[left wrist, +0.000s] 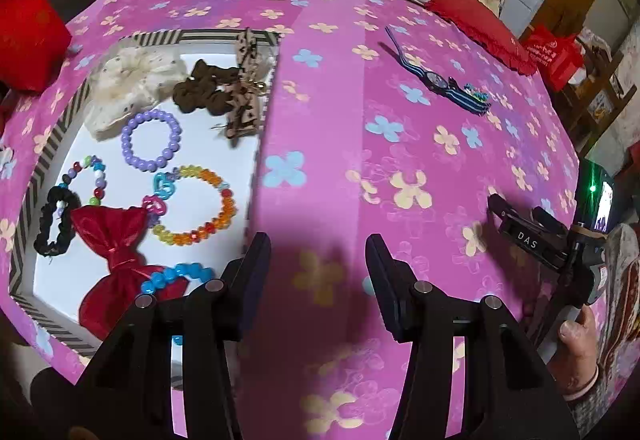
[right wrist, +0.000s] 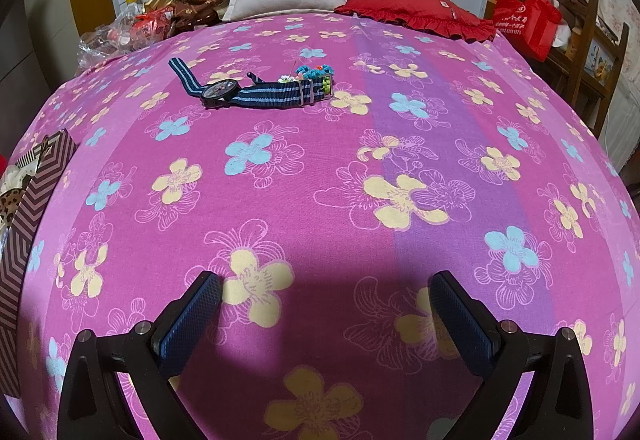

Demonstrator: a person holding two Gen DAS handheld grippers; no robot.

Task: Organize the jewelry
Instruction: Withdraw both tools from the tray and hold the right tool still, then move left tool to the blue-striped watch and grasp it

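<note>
Bed [right wrist: 320,168]: pink flowered sheet. Tray [left wrist: 52,144] at its left already holds bracelets and scrunchies. Watch [right wrist: 224,90] lies loose, well ahead of both grippers, strap running crosswise in the right view. Right gripper [right wrist: 324,304] judged nearer; left gripper [left wrist: 316,268] beside the tray. Both jaws apart, empty.

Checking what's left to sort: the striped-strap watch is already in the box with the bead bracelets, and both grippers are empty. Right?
Not quite. The watch still lies out on the pink flowered bedspread, outside the box, as the right wrist view shows. The bead bracelets are in the box, both grippers empty.
</note>
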